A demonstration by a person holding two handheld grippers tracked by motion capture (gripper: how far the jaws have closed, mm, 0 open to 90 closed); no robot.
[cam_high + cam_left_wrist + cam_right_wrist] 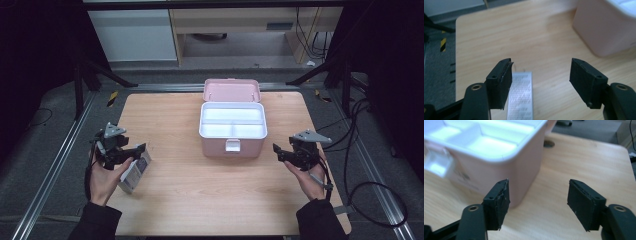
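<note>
High view: wooden tabletop (190,185), pink box (232,131) at centre, toward the far edge. Its lid (231,90) is swung back and stands behind it, white tray (232,121) inside with one long compartment at the back and two smaller ones in front. White latch (232,145) hangs on the front wall.

Your left tool (131,150) sits near the left edge of the tabletop, held in your left hand (104,175), jaws pointing right toward the box. Grey plate (114,131) on top. A small carton (136,172) with printed text lies flat just under and beside the jaws; whether the tool touches it, can't tell from here.

Left gripper view: left tool (541,75) is released, jaws wide apart, nothing between them. The carton (521,97) lies on the wood below the gap, closer to the left-hand jaw, partly hidden by it. Box corner (604,30) at upper right, well apart from the jaws.

Your right tool (278,150) is near the right edge, in your right hand (307,177), jaws pointing left at the box, near it but apart. Cable trails off the right side.

Right gripper view: right tool (539,200) is released too, jaws spread, bare wood between them. Box (499,175) fills the upper left, its corner just beyond the left-hand jaw; tray (486,135) and latch (436,162) blurred. No contact visible.
</note>
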